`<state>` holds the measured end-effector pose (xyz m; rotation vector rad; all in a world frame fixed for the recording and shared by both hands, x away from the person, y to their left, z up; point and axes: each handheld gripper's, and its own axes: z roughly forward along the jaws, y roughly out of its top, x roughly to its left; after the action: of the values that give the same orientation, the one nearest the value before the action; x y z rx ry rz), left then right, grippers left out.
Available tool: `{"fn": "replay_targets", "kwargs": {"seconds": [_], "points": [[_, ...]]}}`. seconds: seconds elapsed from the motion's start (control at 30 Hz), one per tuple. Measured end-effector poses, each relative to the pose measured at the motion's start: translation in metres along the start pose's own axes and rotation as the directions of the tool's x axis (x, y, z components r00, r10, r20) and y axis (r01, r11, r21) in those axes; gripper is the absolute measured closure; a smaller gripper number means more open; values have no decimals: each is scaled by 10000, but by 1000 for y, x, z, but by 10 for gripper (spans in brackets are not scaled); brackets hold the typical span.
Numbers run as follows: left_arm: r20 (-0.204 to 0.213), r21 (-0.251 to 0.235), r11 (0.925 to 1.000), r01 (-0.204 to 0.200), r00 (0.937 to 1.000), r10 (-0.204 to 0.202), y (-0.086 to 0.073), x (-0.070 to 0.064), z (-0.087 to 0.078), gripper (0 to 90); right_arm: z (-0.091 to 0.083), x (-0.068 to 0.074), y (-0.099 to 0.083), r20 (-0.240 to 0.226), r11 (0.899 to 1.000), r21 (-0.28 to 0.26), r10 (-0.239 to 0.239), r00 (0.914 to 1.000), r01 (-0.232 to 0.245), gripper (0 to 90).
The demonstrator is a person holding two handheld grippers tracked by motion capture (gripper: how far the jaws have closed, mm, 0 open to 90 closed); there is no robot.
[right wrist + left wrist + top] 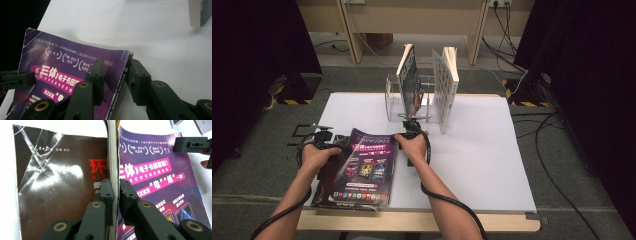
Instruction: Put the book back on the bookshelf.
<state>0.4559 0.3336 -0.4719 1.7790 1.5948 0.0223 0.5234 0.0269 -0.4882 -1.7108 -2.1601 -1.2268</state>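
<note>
Left fingers [108, 195] pinch the magazine [362, 167] along its open page edge, right fingers [98, 75] clamp its spine corner. It lies at the worktop's [472, 155] near-left edge, the rack [398, 95] beyond. Thin and floppy, glossy covers likely slippery — grip by the stiffer spine.
</note>
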Motion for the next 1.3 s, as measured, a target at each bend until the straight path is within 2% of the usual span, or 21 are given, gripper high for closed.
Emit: {"fn": "replay_targets", "kwargs": {"seconds": [0.07,0.17,0.27,0.33,0.4,0.43,0.5,0.6,0.73,0.8,0.9,0.97,1.07,1.3], "points": [[8,-34,10000,5,10000,-5,0,1,0,816,-1,1,1,-77,10000,4,27,10000,-26,710],[65,-61,10000,75,10000,-74,0,3,-1,800,-4,2,2,-486,9999,24,170,9987,-169,772],[79,-356,9990,264,9996,-262,-1,4,-3,755,-6,6,4,-508,10000,8,85,9987,-84,794],[-291,-920,9955,216,9993,-244,-1,4,-7,661,-8,8,5,-621,9998,-21,211,9978,-213,805],[-457,-1565,9869,399,9978,-476,0,4,-13,539,-10,8,5,-681,9997,-129,181,9975,-191,812],[-611,-1720,9845,343,9971,-454,0,3,-15,485,-12,8,5,-744,9993,-149,330,9967,-342,815],[-862,-1923,9813,75,9960,-245,0,3,-20,462,-16,10,5,-862,9987,-171,471,9952,-488,819],[-784,-2312,9728,114,9965,-303,-1,3,-24,450,-24,14,6,-1047,9986,-498,149,9944,-202,825],[-565,-2659,9638,200,9977,-363,-3,1,-29,420,-38,28,8,-1319,9966,-816,-180,9911,73,833],[-587,-2685,9632,123,9978,-291,-4,0,-32,411,-45,36,8,-1461,9950,-984,-339,9887,196,837],[-613,-2687,9632,98,9977,-272,-5,1,-33,411,-59,46,13,-1412,9888,-1334,-862,9862,673,844],[-637,-2796,9601,64,9977,-252,-6,1,-34,413,-69,53,16,-1156,9795,-1649,-1358,9840,1158,846],[-598,-2825,9593,71,9979,-250,-6,0,-34,413,-82,60,18,-913,9665,-1951,-1875,9780,1671,846],[-547,-2794,9601,-95,9985,-60,-6,-5,-33,413,-115,74,17,-498,9263,-2622,-2929,9549,2705,847]]}}
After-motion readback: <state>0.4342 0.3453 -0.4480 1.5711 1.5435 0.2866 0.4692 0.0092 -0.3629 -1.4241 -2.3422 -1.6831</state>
